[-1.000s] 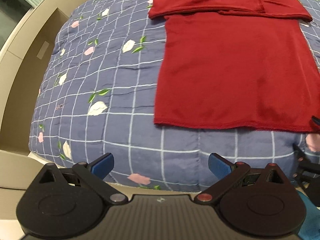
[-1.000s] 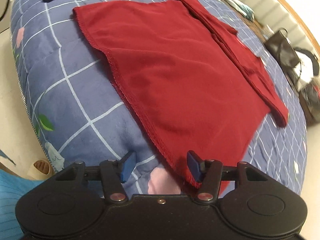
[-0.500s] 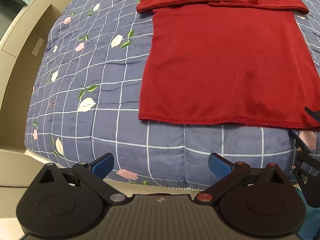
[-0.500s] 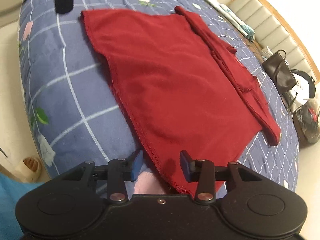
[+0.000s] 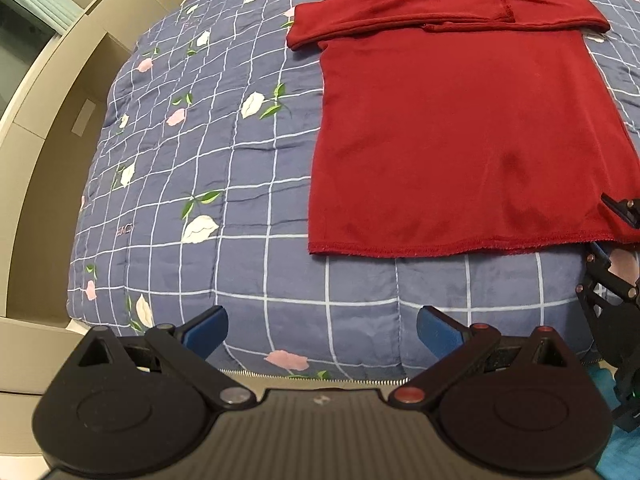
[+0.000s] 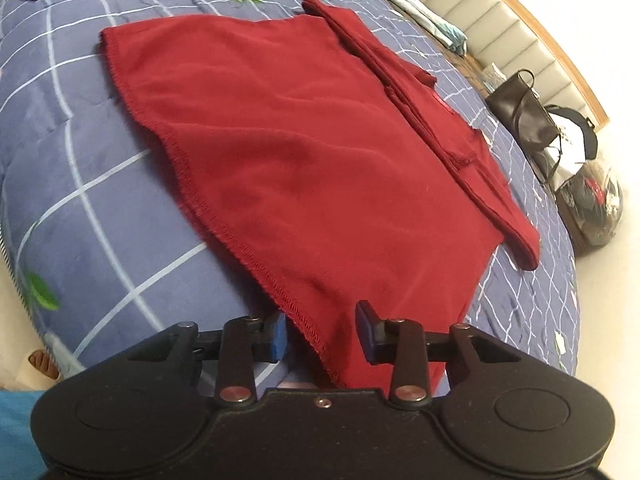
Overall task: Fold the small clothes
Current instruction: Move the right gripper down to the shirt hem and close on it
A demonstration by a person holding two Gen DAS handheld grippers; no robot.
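Observation:
A dark red long-sleeved shirt (image 5: pixel 460 128) lies flat on the bed, both sleeves folded across its chest. My left gripper (image 5: pixel 322 330) hovers wide open over the quilt's near edge, short of the hem's left corner, with nothing between its blue pads. In the right wrist view the shirt (image 6: pixel 304 152) runs away from me. My right gripper (image 6: pixel 320 334) is open and straddles the hem's right corner, with a narrow gap and cloth between its fingers. The right gripper (image 5: pixel 616 240) also shows at the left wrist view's right edge.
A blue checked quilt (image 5: pixel 208 152) with flower prints covers the bed. Beige wardrobe panels (image 5: pixel 44 128) stand to the left. Beyond the bed's far side sit a dark handbag (image 6: pixel 520 116) and a full plastic bag (image 6: pixel 592 204). A padded headboard (image 6: pixel 492 24) lies beyond.
The right gripper's fingers have drawn closer together and slid further onto the hem corner. The left gripper stays wide open and has shifted only slightly in front of the hem.

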